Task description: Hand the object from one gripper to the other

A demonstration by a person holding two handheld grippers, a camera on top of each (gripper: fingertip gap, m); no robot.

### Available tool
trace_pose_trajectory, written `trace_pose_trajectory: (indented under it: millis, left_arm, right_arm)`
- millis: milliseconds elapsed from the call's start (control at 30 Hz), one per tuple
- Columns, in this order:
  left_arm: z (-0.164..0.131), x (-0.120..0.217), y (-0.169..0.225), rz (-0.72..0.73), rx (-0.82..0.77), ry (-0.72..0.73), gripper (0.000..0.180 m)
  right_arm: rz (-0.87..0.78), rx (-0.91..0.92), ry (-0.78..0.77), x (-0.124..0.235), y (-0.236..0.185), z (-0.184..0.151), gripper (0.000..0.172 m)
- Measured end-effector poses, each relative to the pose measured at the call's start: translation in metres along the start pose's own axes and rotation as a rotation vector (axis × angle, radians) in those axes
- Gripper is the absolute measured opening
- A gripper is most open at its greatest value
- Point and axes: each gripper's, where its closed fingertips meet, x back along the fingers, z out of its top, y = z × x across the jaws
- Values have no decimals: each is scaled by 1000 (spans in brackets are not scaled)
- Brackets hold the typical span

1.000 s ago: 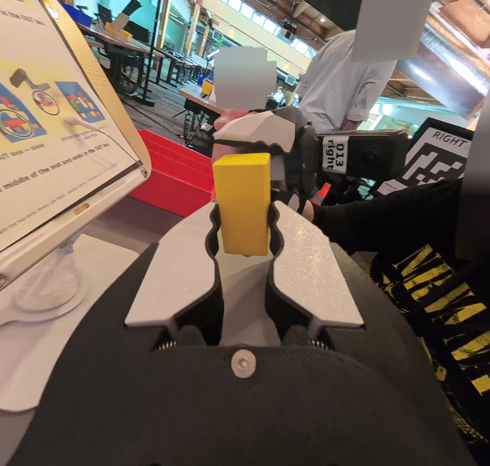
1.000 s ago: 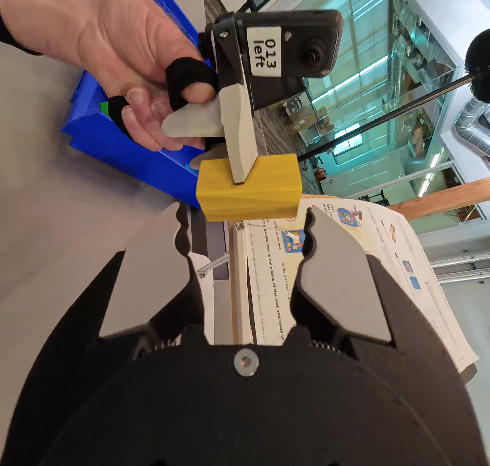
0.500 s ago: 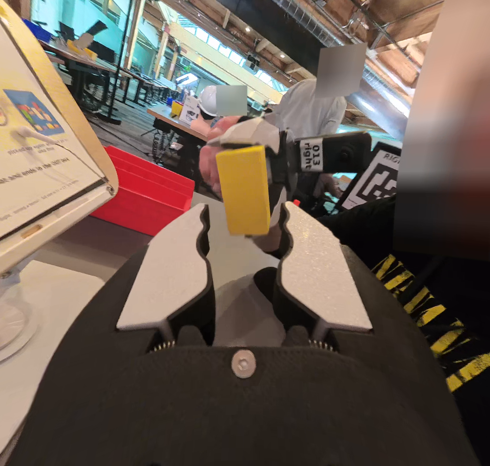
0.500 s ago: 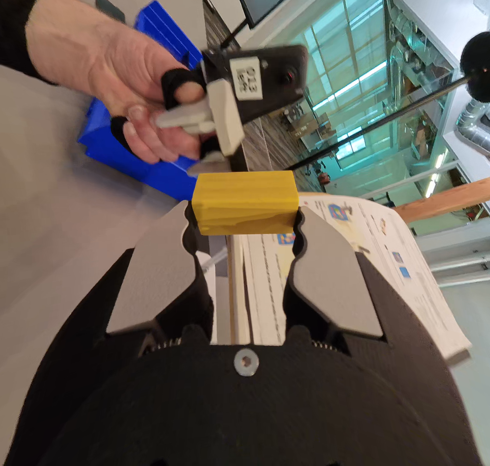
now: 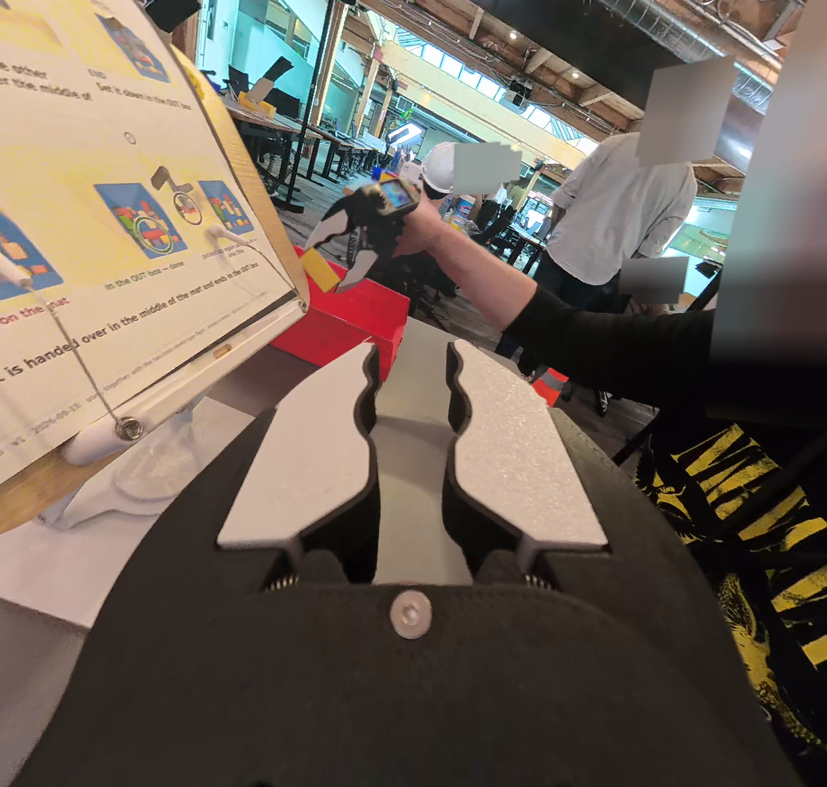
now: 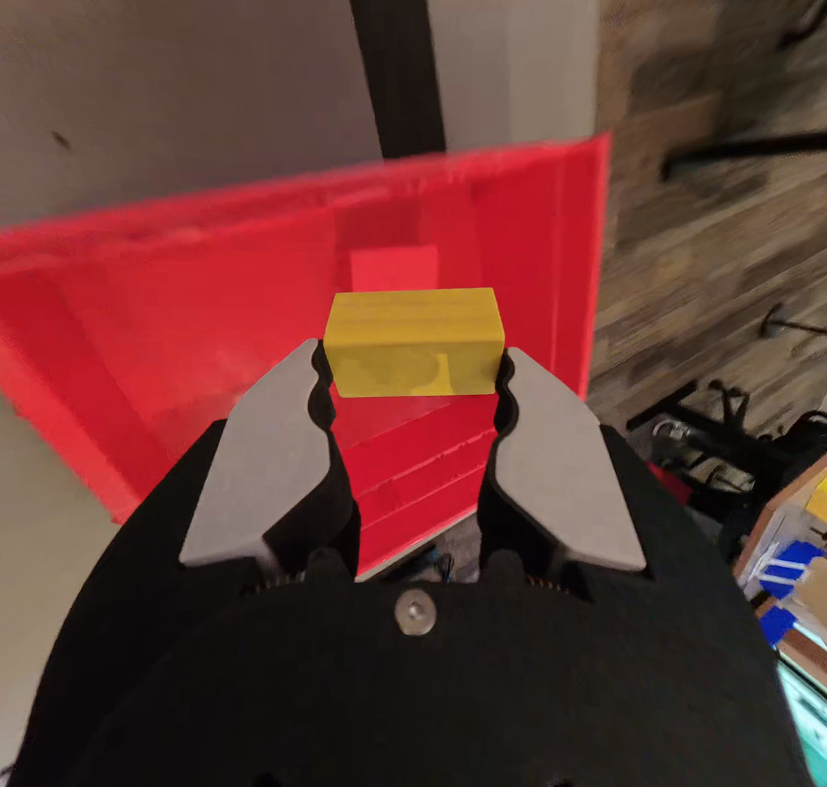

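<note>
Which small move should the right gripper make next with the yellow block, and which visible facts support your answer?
Probably lower the yellow block into the red bin before opening. The right gripper grips the block at both ends, above the bin's open inside, while the left gripper is open with nothing in it, so the handover looks finished. A red block already lies inside; aim beside it.

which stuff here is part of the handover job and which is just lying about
Part of the job:
- yellow block
- right hand-held gripper, clamped on the block
- left hand-held gripper, empty
- red bin

Lying about:
- instruction sheet on its stand
- orange cone
</note>
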Motion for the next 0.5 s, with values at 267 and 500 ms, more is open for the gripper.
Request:
trace_pose_trajectory:
  millis: [267, 500]
  left_arm:
    - [-8, 4, -20, 33, 30, -13, 28]
    - [-9, 7, -25, 43, 35, -12, 28]
  right_arm:
    - [212, 0, -131, -81, -8, -39, 69]
    - [341, -16, -110, -101, -17, -30, 69]
